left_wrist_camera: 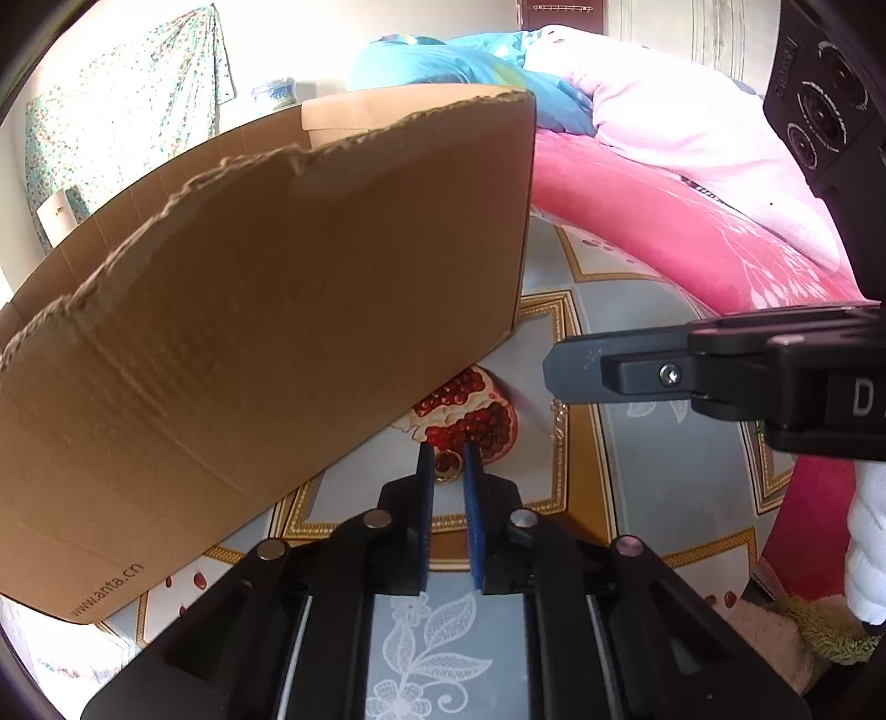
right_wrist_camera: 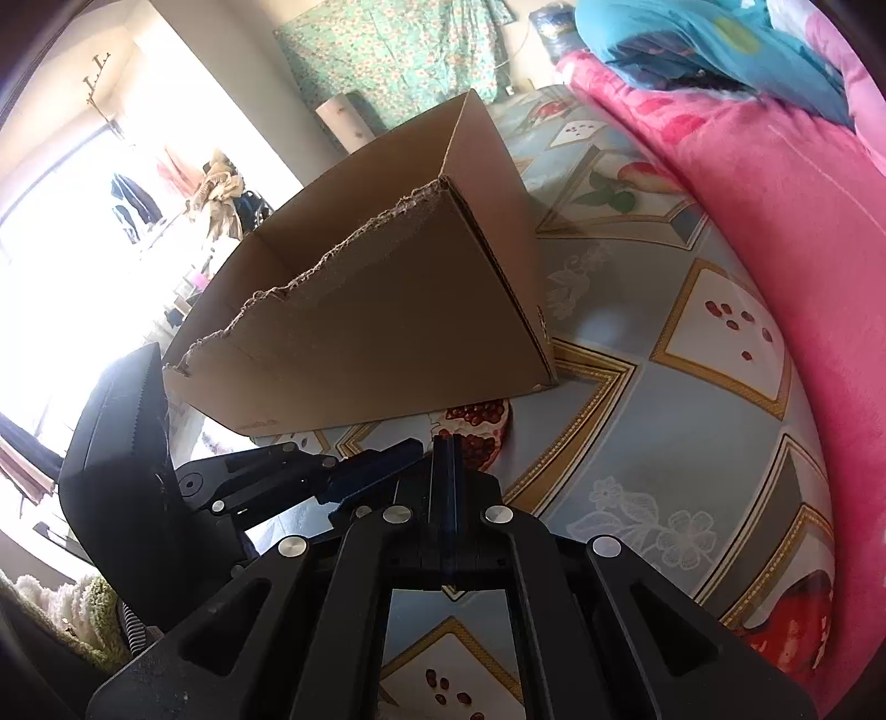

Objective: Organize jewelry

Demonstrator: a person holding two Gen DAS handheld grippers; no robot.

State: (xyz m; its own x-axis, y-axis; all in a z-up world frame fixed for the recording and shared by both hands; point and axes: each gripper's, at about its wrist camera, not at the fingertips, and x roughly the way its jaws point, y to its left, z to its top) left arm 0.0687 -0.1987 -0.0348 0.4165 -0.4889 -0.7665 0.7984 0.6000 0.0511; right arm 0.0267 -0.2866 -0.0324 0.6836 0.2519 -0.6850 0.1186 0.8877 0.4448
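My left gripper (left_wrist_camera: 447, 462) has its blue-padded fingers (left_wrist_camera: 425, 487) a small gap apart around a gold ring with a red stone (left_wrist_camera: 446, 464) lying on the patterned tablecloth (left_wrist_camera: 576, 288). The pads are close to the ring; I cannot tell whether they touch it. A second small gold piece (left_wrist_camera: 558, 418) lies to the right, under the right gripper's finger (left_wrist_camera: 614, 372). An open cardboard box (left_wrist_camera: 266, 310) stands just behind and left; it also shows in the right wrist view (right_wrist_camera: 387, 299). My right gripper (right_wrist_camera: 446, 443) is shut and empty beside the left gripper (right_wrist_camera: 376, 471).
A pink blanket (left_wrist_camera: 664, 232) and blue and pale pink bedding (left_wrist_camera: 692, 122) lie along the right of the table. The blanket also fills the right of the right wrist view (right_wrist_camera: 803, 221). A green floral cloth (right_wrist_camera: 398, 50) hangs on the far wall.
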